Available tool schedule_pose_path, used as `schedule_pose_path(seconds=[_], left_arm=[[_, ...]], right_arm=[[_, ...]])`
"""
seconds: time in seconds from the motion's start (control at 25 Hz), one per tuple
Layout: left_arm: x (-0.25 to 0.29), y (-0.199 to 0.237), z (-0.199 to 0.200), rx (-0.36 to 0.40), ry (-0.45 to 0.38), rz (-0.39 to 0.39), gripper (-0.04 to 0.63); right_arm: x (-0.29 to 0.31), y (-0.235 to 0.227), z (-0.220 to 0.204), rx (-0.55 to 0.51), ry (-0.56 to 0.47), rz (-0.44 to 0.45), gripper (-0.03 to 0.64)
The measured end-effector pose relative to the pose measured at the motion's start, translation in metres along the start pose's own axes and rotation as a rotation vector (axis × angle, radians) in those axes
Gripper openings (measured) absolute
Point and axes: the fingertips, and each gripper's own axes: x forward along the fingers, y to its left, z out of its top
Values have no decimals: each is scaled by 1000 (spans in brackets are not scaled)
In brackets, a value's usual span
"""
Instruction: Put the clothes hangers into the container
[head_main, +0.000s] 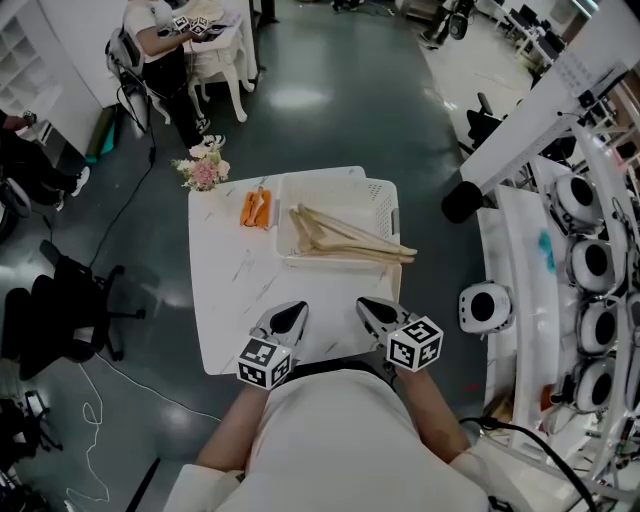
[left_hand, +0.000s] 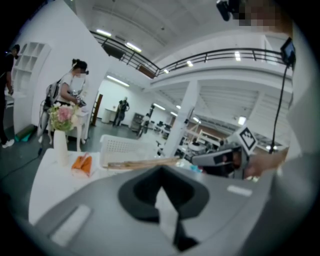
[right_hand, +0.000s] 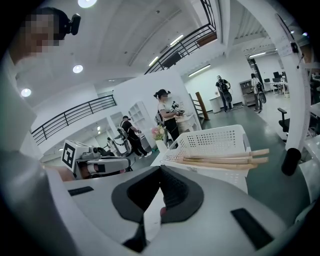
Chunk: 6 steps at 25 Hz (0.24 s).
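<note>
Several light wooden clothes hangers (head_main: 350, 242) lie in a white perforated basket (head_main: 385, 200) at the far right of the white table, their ends sticking out over its right rim. The left gripper view shows the hangers (left_hand: 142, 163) ahead to the right, and in the right gripper view the hangers (right_hand: 227, 160) rest across the basket (right_hand: 215, 140). My left gripper (head_main: 291, 318) and right gripper (head_main: 376, 312) hover side by side near the table's front edge, short of the basket. Both are shut with nothing between the jaws. Each shows in the other's view: right gripper (left_hand: 220, 159), left gripper (right_hand: 102, 165).
An orange packet (head_main: 257, 208) lies left of the basket, and a vase of pink flowers (head_main: 205, 170) stands at the table's far left corner. A white machine frame (head_main: 560, 110) crowds the right side. People work at a table in the background. A black chair (head_main: 60, 310) stands to the left.
</note>
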Motion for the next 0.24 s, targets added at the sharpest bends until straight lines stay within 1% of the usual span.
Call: schedule_pose_path(seconds=[0.24], left_arm=[[-1, 1, -5, -7, 15, -2, 2]], right_arm=[[2, 1, 2, 12, -7, 4, 3]])
